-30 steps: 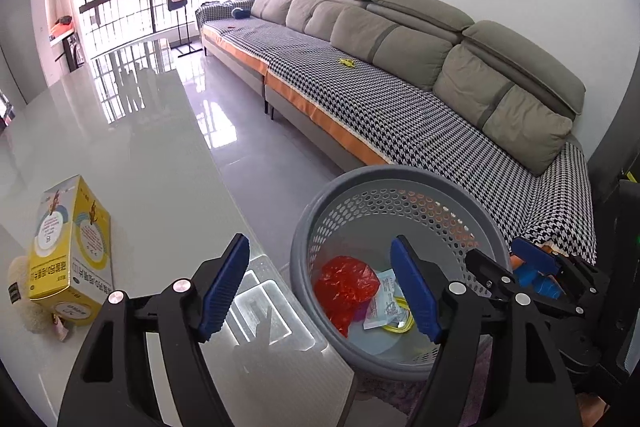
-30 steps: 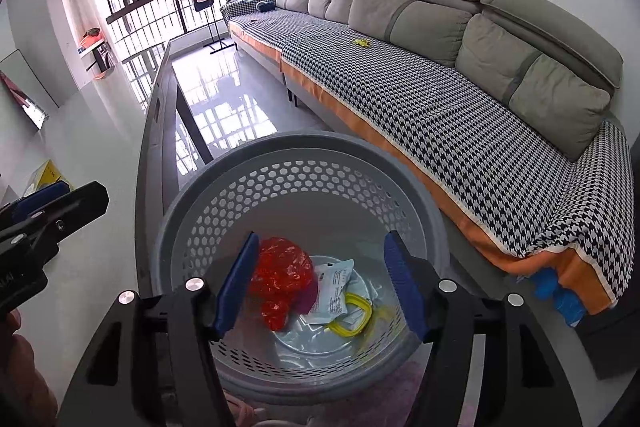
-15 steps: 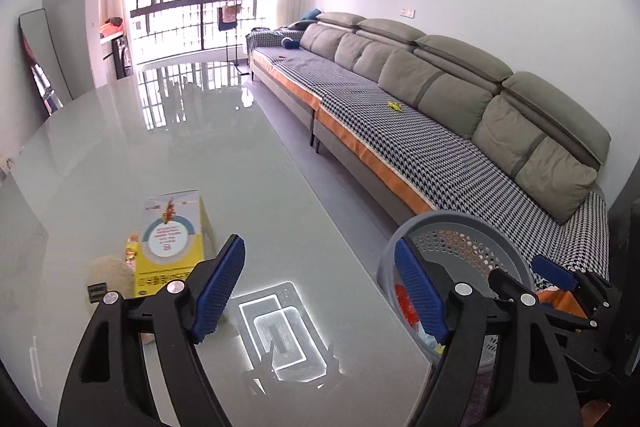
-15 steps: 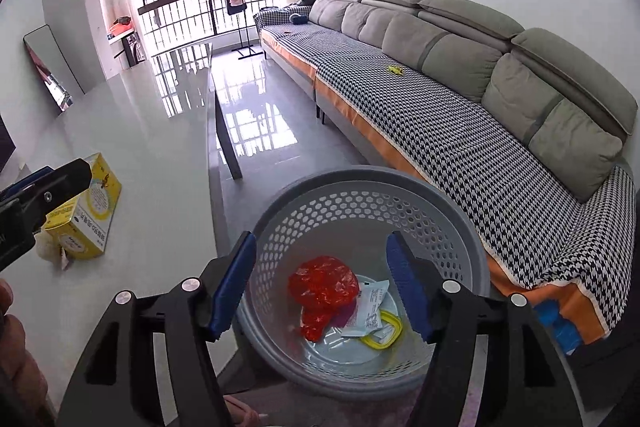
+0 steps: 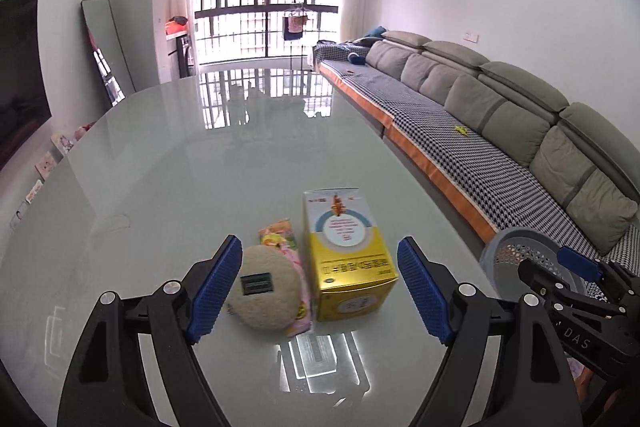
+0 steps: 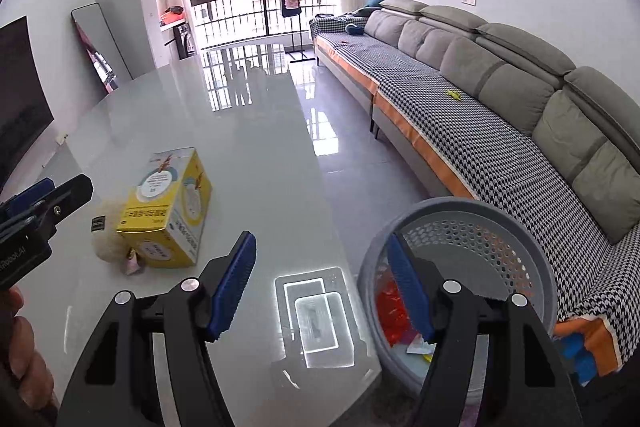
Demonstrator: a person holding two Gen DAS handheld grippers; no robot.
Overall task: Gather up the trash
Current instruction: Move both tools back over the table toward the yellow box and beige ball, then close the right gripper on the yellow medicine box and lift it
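A yellow carton (image 5: 347, 259) stands on the glossy grey table (image 5: 192, 179), with a beige fluffy ball (image 5: 264, 291) and a pink wrapper (image 5: 282, 235) beside it on its left. My left gripper (image 5: 320, 289) is open and empty just in front of them. My right gripper (image 6: 320, 287) is open and empty over the table's right edge. The carton (image 6: 168, 215) also shows in the right wrist view, at the left. A grey perforated basket (image 6: 480, 251) stands on the floor right of the table, holding a red bag (image 6: 394, 315) and paper scraps.
A long grey sofa (image 5: 500, 131) with a houndstooth cover runs along the right wall. A strip of tiled floor (image 6: 348, 147) lies between table and sofa. A mirror (image 5: 106, 51) leans at the far left by the window.
Both grippers have swung left, away from the basket toward the table. The carton, ball and wrapper now sit centred between my left fingers. Both stay open.
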